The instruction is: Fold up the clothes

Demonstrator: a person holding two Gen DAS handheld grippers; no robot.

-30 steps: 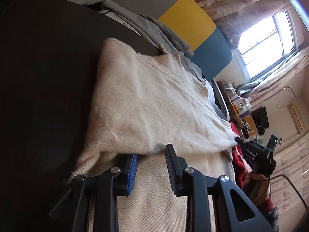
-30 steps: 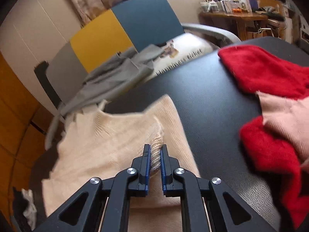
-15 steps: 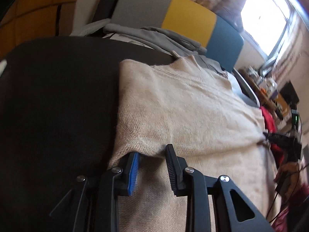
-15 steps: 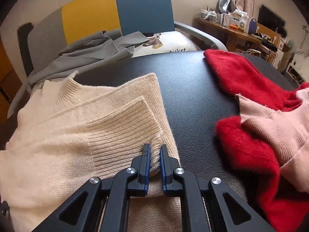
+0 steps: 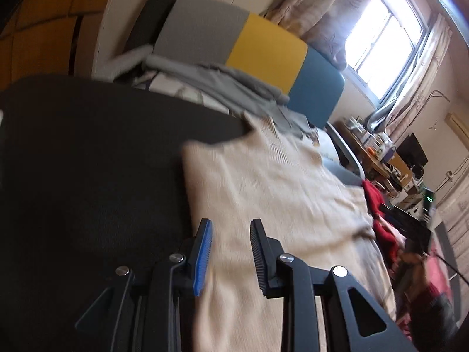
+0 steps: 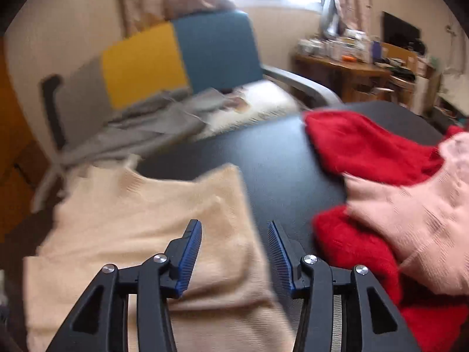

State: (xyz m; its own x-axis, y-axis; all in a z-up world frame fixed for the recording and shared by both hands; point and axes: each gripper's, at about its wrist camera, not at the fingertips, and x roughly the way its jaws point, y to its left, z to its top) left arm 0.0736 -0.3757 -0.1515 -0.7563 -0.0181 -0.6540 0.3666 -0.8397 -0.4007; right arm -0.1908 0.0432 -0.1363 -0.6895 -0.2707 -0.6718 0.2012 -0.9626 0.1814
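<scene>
Cream knit, a sweater (image 5: 272, 205), lies flat on the black bench (image 5: 88, 161), its collar toward the far edge at twelve o'clock, apparently with a part folded in over the body, though blur hides the fold line. The left gripper (image 5: 231, 252) hangs over the sweater's left edge with its fingers spread and nothing between them. The right gripper (image 6: 234, 252) hovers over the sweater's right edge; its fingers are opening, and the knit lies below them, not pinched. Both seem to have let go so the fold can settle.

At three o'clock in the right view, a red garment (image 6: 360, 149) and a pink one (image 6: 422, 205) lie heaped, probably waiting their turn. Beyond the bench stands a chair (image 6: 176, 58) with a grey, yellow and blue back, grey clothing (image 6: 152, 123) draped on its seat. A curtained window (image 5: 381, 47) and a cluttered wooden desk (image 6: 346, 70) fill the room at two o'clock.
</scene>
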